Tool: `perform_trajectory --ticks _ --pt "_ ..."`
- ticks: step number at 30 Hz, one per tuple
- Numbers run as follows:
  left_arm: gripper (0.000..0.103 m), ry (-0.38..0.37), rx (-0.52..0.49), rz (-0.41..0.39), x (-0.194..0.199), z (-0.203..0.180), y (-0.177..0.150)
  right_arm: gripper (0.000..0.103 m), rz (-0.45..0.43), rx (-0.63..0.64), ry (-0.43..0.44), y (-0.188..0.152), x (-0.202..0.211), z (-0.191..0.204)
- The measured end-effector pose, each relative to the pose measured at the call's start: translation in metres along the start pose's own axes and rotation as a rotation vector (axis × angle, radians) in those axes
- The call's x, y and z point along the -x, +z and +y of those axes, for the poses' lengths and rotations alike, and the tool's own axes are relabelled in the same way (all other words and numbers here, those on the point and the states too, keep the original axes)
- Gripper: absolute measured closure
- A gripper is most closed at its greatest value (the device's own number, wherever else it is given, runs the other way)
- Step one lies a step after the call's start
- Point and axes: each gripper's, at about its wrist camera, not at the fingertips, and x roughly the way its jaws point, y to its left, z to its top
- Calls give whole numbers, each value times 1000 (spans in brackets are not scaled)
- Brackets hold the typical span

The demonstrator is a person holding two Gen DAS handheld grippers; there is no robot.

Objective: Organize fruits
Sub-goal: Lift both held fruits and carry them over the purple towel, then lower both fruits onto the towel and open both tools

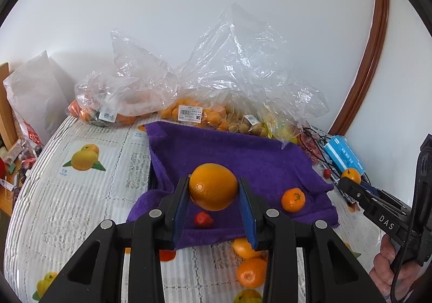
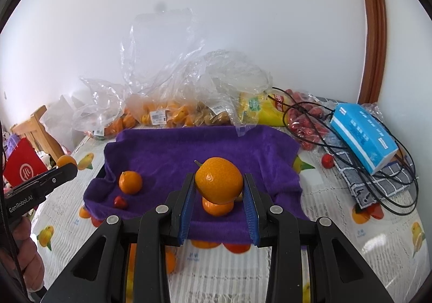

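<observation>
The left claw [image 1: 213, 189] pinches an orange [image 1: 213, 186] above the purple towel [image 1: 229, 151]. The right claw [image 2: 219, 185] pinches another orange [image 2: 219, 183] above a tangerine [image 2: 216, 208] lying near the towel's front edge.

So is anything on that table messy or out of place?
Yes. The purple towel is rumpled, one corner folded up. A black cable sprawls in loops over the blue tissue pack and the bag of red fruit. A small red fruit lies loose beside them.

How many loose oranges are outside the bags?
4 round oranges: one in the left gripper, one in the right gripper, two on the purple terry towel; others may be hidden.
</observation>
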Motion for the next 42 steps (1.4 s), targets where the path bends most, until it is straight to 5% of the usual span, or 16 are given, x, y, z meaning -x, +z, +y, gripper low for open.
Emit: perform_trajectory --ticks 19,30,42 --pt "69 22 9 52 -67 9 2 68 64 2 -18 2 -71 -14" --pt "69 -4 0 69 -74 7 -4 68 73 41 -84 -7 -85 -13" --pt "69 -26 -42 74 -74 -7 -5 69 85 44 -51 -12 -93 -8"
